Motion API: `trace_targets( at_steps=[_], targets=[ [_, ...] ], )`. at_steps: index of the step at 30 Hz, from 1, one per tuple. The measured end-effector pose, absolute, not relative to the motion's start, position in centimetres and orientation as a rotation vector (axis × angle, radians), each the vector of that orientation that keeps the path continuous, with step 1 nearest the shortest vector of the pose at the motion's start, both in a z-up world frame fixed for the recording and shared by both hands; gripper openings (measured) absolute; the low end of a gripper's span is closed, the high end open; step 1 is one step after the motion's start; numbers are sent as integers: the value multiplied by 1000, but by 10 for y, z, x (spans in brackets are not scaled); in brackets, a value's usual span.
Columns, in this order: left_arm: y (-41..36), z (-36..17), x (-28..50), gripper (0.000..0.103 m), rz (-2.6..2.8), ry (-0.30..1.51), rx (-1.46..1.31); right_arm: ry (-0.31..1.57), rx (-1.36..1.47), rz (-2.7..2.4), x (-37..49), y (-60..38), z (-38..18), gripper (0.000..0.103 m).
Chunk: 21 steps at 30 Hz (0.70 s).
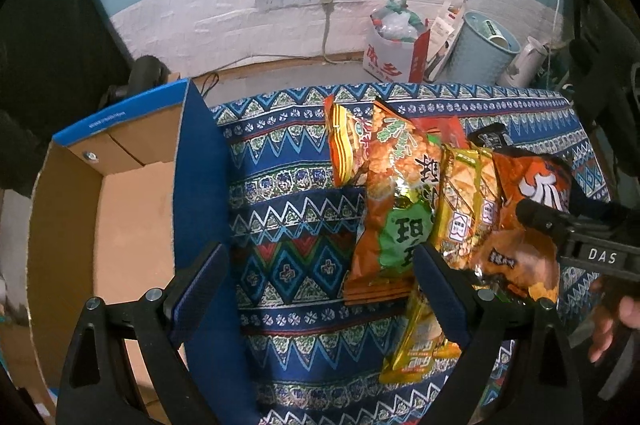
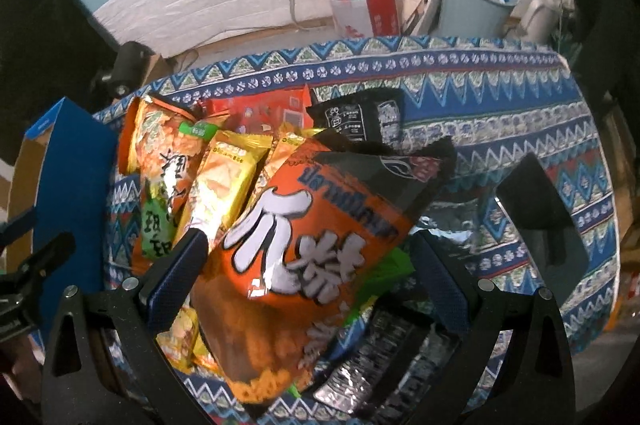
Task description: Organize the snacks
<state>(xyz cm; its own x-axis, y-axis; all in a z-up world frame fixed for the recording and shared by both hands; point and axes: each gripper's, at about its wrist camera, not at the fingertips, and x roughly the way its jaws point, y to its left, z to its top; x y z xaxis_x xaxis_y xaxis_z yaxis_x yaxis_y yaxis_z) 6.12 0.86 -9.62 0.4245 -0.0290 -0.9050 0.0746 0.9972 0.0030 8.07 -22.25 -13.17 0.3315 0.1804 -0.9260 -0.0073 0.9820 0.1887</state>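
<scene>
Both grippers' jaws wide apart

Snack bags lie in a heap on the patterned desk [image 1: 280, 209], overlapping. Orange bag w/ big white letters [image 2: 296, 249] is on top, tilted. Next to it: yellow packs [image 2: 224, 185], orange-green bag [image 1: 396, 201], red pack [image 2: 260, 111] and black pack [image 2: 360, 121] at the back. Open cardboard box w/ blue outside [image 1: 120, 209] stands on the left.

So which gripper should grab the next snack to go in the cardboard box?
Right, probably. The right gripper is open with the big orange snack bag lying between its fingers. The left gripper is open over bare tablecloth, though it sits nearer the cardboard box.
</scene>
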Motion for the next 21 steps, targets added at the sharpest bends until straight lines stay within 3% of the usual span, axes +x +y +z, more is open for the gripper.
trace_targets(
  at_steps=[8,14,21],
  targets=[
    [0,-114,79,95,-82,1168,-5,1262,180,176,91,-221,-150,96],
    [-11,-136,96,95,-106,1229,-27,1252,134,284,92,-217,-151,67],
    [-27,-154,109,95,-124,1272,-27,1209,122,303,94,-230,-142,57]
  ],
)
